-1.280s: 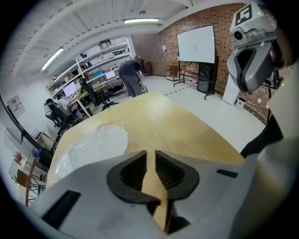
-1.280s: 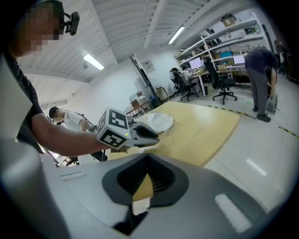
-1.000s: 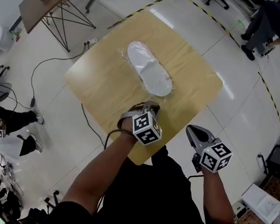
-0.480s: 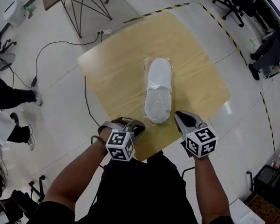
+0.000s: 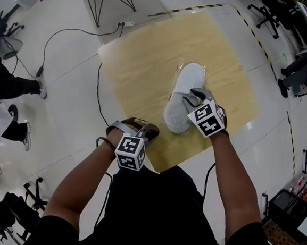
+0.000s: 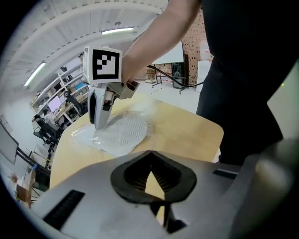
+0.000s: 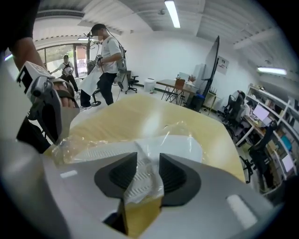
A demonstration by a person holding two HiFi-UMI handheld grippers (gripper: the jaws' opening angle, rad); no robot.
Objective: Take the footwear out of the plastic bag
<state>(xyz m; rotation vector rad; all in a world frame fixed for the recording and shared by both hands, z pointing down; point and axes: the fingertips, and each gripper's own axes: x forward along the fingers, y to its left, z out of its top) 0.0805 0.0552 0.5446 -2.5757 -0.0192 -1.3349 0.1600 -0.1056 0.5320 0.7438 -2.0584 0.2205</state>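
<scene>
At the near left edge of the table (image 5: 137, 64), the left claw (image 5: 143, 130) hangs pointing down and forward. Its jaws are pressed together with nothing between them, and its own view shows only bare wood through the slit. It is well apart from the work and looks like a hand waiting its turn, probably to pin or pull the wrapping once the other side has a hold. To its right, about the middle of the table, the footwear (image 5: 191, 76) lies lengthwise from near to far. It is a white slipper-like shoe whose ribbed sole seems to face up. It is wholly inside the clear plastic bag (image 7: 70, 142), which crinkles loosely around it and spreads flat on the wood. No part of the shoe is out yet, so the task looks barely begun. Further right, the right claw (image 5: 193, 99) is set down on the near part of the shoe. Its jaws have just been opening and stand fairly wide. Its own view shows a raised fold of the film between the pads, with the sole under it, not pinched. The placing makes sense, since a loose ridge of film is easiest to catch without gripping the shoe. The next closing should probably take only the plastic.
</scene>
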